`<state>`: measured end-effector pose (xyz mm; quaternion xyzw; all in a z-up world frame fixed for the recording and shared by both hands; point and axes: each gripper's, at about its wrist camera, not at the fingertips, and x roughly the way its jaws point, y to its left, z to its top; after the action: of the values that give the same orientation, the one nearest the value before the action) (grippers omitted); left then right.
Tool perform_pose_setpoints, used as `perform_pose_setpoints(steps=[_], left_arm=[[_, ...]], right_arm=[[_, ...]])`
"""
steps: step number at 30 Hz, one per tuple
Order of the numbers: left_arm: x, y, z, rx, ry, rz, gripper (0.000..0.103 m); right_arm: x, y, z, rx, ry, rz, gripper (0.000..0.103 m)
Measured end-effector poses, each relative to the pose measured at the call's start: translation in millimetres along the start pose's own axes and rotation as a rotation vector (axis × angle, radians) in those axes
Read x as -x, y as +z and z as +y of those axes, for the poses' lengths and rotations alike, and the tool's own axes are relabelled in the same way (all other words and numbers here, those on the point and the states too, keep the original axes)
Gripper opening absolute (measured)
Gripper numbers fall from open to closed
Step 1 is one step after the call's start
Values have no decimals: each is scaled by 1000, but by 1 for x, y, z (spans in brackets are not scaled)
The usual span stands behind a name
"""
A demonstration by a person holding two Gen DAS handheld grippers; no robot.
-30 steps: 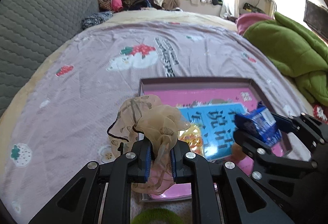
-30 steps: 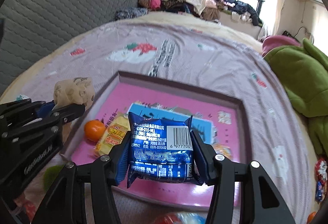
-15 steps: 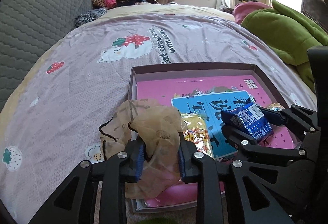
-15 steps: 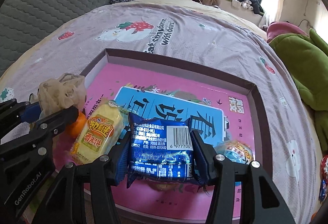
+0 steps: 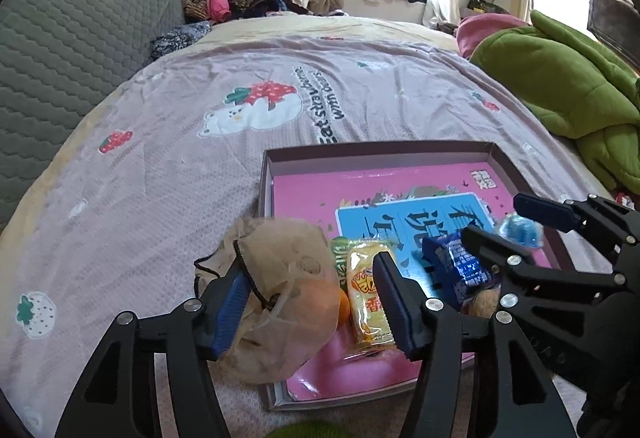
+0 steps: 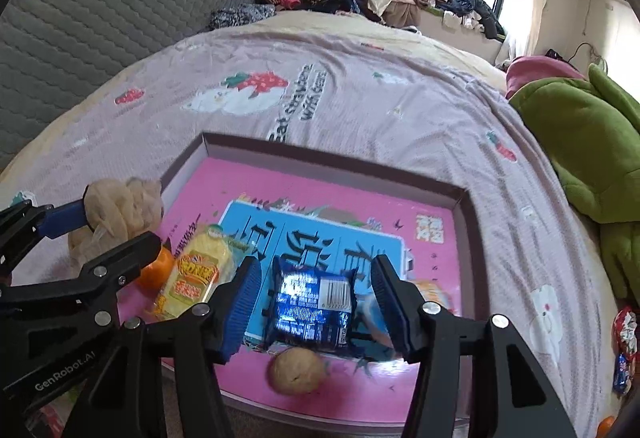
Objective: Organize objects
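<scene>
Our left gripper (image 5: pixel 308 298) has its jaws opening, and the beige gauze pouch (image 5: pixel 280 290) sits loose between them, slumped over the tray's near-left wall. Our right gripper (image 6: pixel 314 306) is also opening its jaws; the blue snack packet (image 6: pixel 312 308) lies between the pads with a gap at either side, resting on the tray floor.

The shallow cardboard tray (image 6: pixel 332 153) has a pink printed floor with a blue panel. In it, at nine o'clock from the blue packet, lies a yellow wrapped snack (image 6: pixel 196 274), with an orange fruit (image 6: pixel 154 272) beyond it against the left wall. A round tan ball (image 6: pixel 296 374) sits at six o'clock from the packet, and a blue jelly cup (image 5: pixel 520 234) shows at its right in the left wrist view.

A second ago the left pads pinched the pouch tight and the right pads squeezed the packet above the tray; now both are let go and lie low.

The pouch is sheer, crumpled, dark-edged; the packet is glossy foil. The tray rests on a mauve waffle-weave bedspread (image 5: pixel 180 165) with strawberry prints.
</scene>
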<state>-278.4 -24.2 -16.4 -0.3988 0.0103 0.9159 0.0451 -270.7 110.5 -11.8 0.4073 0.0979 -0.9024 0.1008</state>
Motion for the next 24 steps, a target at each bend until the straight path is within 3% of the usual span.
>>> perform_pose_setpoints(steps=[6,10,24], left_arm=[[24,11,0,1,-9,-35,65],[43,18,0,7,-17,-59,71],[118,29,10,39,-68,-136,72]], right_arm=[[32,8,-7,-13,-1,-52,58],[51,8,-9,-14,-9,-73,59],[110,0,-15,-30,-17,-130,59]])
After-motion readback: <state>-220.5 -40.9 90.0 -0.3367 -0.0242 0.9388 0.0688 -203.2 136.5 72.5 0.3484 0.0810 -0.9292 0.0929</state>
